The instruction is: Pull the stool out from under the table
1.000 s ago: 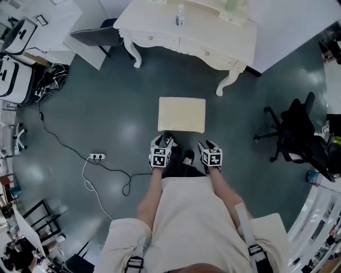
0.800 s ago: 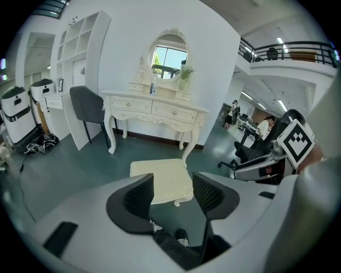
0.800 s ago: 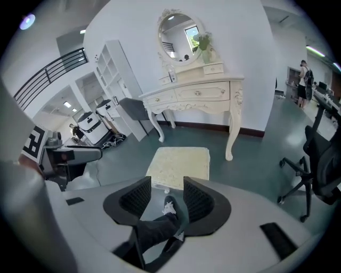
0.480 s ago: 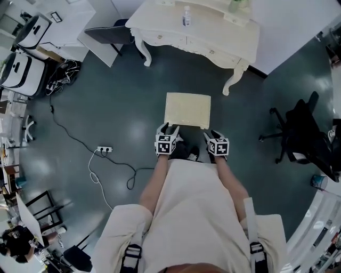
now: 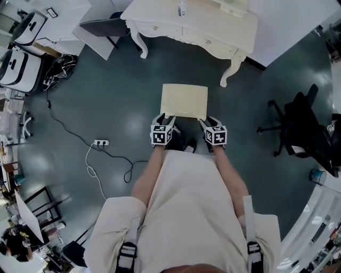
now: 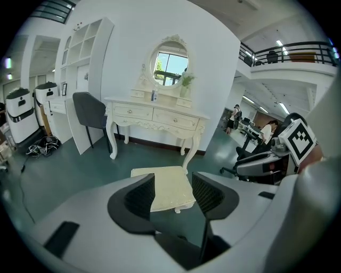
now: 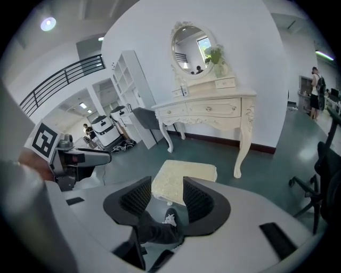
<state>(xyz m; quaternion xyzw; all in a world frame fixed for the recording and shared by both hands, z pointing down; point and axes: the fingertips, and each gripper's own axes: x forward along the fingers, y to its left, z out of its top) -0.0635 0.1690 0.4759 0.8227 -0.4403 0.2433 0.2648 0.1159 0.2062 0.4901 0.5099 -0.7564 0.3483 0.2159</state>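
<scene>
Lifts the open, empty left gripper [image 5: 167, 119] and right gripper [image 5: 207, 120] off the near edge of the stool [image 5: 184, 100], leaving it on the floor [image 5: 128, 90] at 12 o'clock, clear of the counter [image 5: 213, 29], so the pull seems finished.

Count: 1 stool [image 5: 184, 99], 1 counter [image 5: 216, 33], 1 bottle [image 5: 182, 8], 1 oval mirror [image 6: 170, 61], 1 black office chair [image 5: 299, 128], 1 power strip [image 5: 100, 142], 2 grippers: left gripper [image 5: 167, 119], right gripper [image 5: 206, 122].

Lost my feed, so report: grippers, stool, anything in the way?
Open and empty: left hand-held gripper, right hand-held gripper, by near edge of stool. Stool stands clear of table. Nothing blocking; person's shoe between grippers.
</scene>
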